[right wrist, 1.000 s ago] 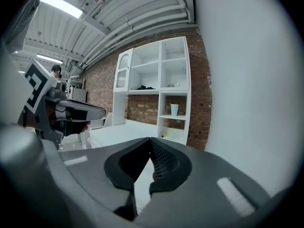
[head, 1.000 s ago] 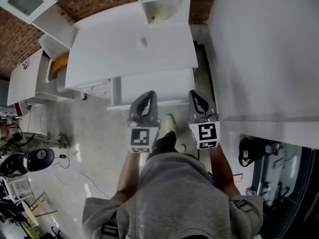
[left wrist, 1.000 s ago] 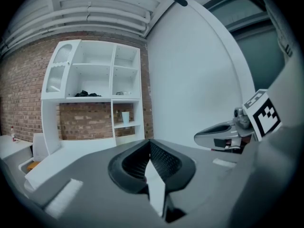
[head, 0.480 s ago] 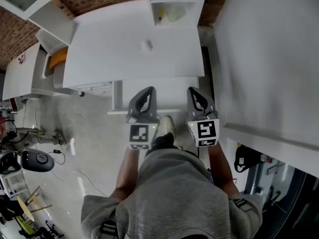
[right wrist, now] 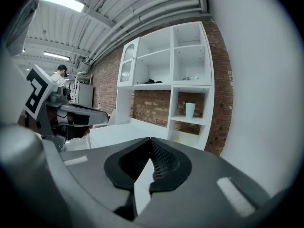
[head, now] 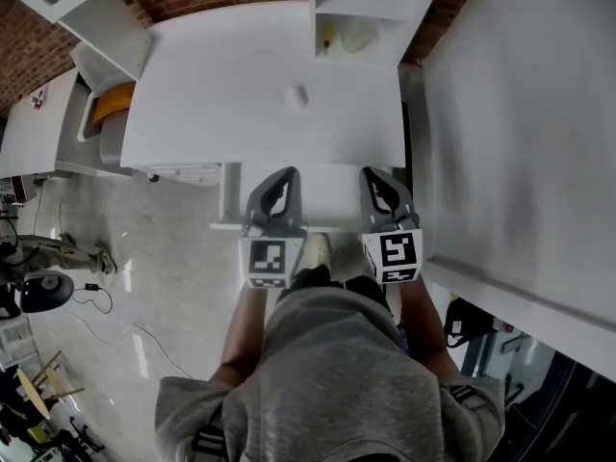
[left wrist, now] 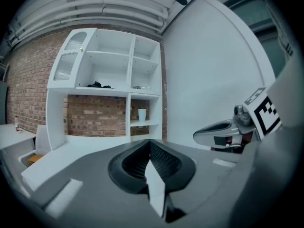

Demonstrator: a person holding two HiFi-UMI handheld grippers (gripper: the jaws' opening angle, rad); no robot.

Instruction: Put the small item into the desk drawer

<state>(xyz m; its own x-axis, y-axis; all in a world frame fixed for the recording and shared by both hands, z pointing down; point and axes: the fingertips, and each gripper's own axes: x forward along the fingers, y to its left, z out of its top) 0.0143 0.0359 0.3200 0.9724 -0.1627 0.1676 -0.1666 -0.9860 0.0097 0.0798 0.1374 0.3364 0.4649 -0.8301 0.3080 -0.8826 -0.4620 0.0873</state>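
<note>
The left tongs (head: pixel 284 176) and right tongs (head: pixel 375 176) are hovering closed and empty before the surface (head: pixel 212 85), where the item (head: pixel 296 96) is lying. Likely the approach stage; next calls for reaching, then opening over it.

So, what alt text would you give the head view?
Seen from above, a person holds the left gripper and right gripper, both shut and empty, toward a white desk. A small item lies on the desk, untouched.
</note>
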